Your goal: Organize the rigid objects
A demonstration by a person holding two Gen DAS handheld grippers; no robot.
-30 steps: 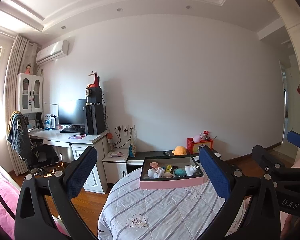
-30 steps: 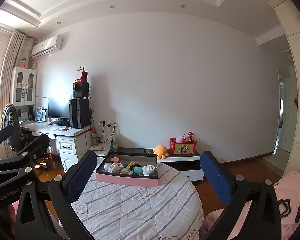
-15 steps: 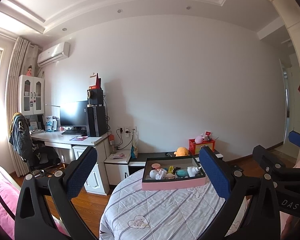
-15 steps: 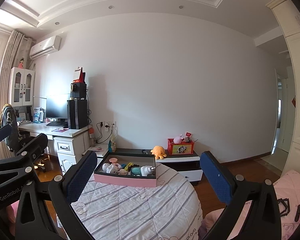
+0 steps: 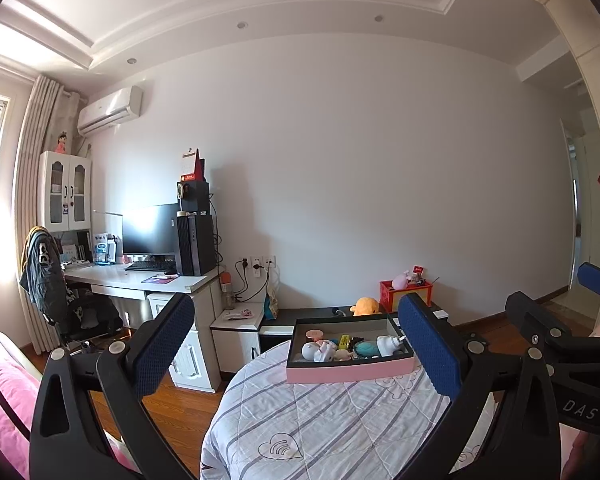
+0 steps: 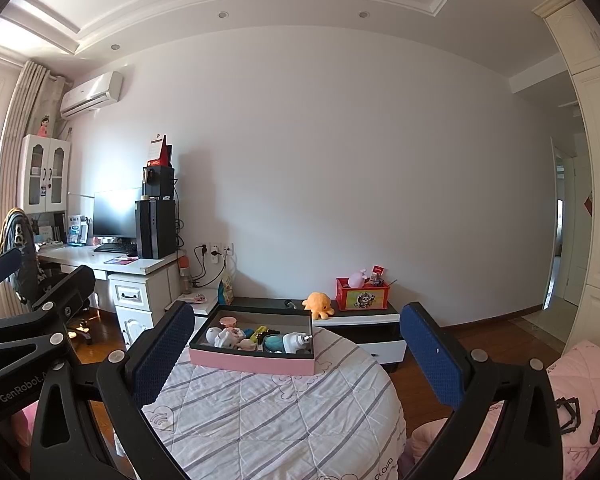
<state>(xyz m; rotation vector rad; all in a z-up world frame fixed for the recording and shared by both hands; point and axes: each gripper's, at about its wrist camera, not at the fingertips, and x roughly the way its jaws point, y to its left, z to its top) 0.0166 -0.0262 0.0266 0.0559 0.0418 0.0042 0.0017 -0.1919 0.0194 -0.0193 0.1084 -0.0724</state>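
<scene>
A pink box with a dark inner rim (image 5: 348,372) (image 6: 252,362) sits at the far end of a round table under a striped quilted cloth (image 5: 324,424) (image 6: 268,420). Inside lie several small items: white figurines (image 6: 226,338), a teal round thing (image 6: 274,342), a white bottle (image 6: 296,342), a yellow piece (image 5: 343,342). My left gripper (image 5: 300,344) is open, held well short of the box with nothing between its fingers. My right gripper (image 6: 296,350) is open and empty too, level with the left one.
A white desk (image 5: 140,284) with monitor, tower and chair stands at the left. Behind the table, a low dark cabinet (image 6: 356,318) carries an orange plush (image 6: 318,304) and a red box (image 6: 362,298). Pink bedding (image 6: 580,384) lies right; wooden floor surrounds the table.
Both views have shifted slightly, with the box and table drifting a little lower-right in the left wrist view. Both grippers stay open and empty.
</scene>
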